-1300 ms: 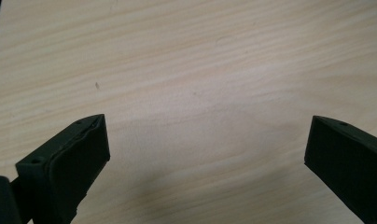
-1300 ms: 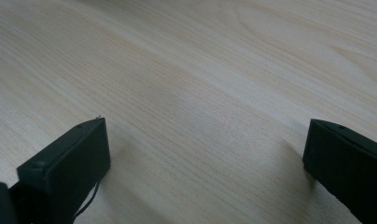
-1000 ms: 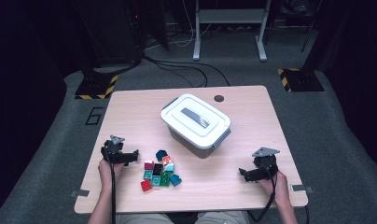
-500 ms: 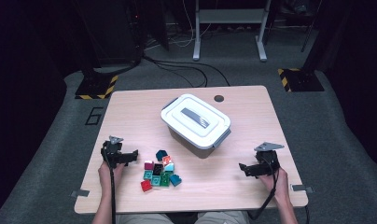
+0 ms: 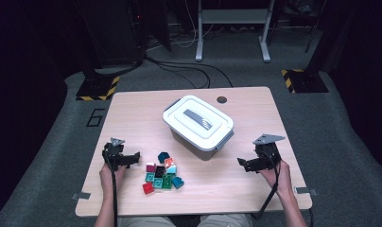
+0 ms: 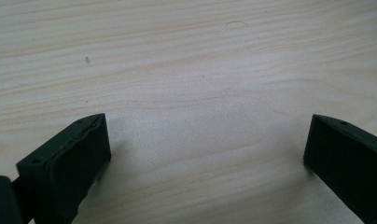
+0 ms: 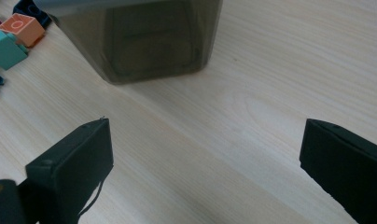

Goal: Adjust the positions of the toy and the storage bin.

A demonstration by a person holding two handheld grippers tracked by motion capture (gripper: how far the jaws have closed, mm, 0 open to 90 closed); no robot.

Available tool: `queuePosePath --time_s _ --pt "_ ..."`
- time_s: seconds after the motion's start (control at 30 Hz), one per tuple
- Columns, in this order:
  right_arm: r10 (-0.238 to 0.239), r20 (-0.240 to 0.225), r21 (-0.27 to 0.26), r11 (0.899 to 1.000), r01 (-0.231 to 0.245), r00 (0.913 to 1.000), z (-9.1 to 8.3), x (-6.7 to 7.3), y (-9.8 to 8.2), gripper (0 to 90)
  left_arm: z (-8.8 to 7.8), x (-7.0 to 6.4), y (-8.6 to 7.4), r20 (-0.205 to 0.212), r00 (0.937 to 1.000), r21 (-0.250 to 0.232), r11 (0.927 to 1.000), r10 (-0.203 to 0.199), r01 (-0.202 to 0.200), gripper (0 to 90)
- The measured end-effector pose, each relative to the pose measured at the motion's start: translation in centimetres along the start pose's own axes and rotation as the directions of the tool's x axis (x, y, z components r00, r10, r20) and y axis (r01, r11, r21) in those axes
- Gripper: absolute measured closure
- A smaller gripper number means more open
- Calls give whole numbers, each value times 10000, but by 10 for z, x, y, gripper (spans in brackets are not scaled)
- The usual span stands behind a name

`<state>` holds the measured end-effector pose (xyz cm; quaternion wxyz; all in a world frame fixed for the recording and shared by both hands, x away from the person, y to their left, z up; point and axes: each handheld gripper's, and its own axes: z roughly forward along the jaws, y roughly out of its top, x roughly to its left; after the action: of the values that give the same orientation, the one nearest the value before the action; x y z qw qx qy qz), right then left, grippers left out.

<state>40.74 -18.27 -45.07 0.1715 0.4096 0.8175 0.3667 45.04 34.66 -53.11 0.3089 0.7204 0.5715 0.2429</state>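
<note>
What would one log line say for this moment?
left tongs: open, empty | right tongs: open, empty | blocks: piled on table | box: lid on

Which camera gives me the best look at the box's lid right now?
The high view: the white lid shows whole, seated on the box. The right gripper view catches the box's dark wall and a strip of the lid's edge. The left gripper view looks at the table.

High view: overhead, facing forward-down on table [image 5: 236,184]. Claw views: close, low over tabletop; right shares box [image 7: 144,42].

Loose cluster of small coloured blocks [image 5: 162,174] just beside lidded box [image 5: 198,122].
</note>
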Motion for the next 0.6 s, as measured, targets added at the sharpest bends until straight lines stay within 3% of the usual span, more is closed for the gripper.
queuePosePath --time_s 0.6 --pt "-873 -274 -117 9961 870 9958 -11 15 48 29 0 0 0 26 10000 37 10000 6 -7 2"
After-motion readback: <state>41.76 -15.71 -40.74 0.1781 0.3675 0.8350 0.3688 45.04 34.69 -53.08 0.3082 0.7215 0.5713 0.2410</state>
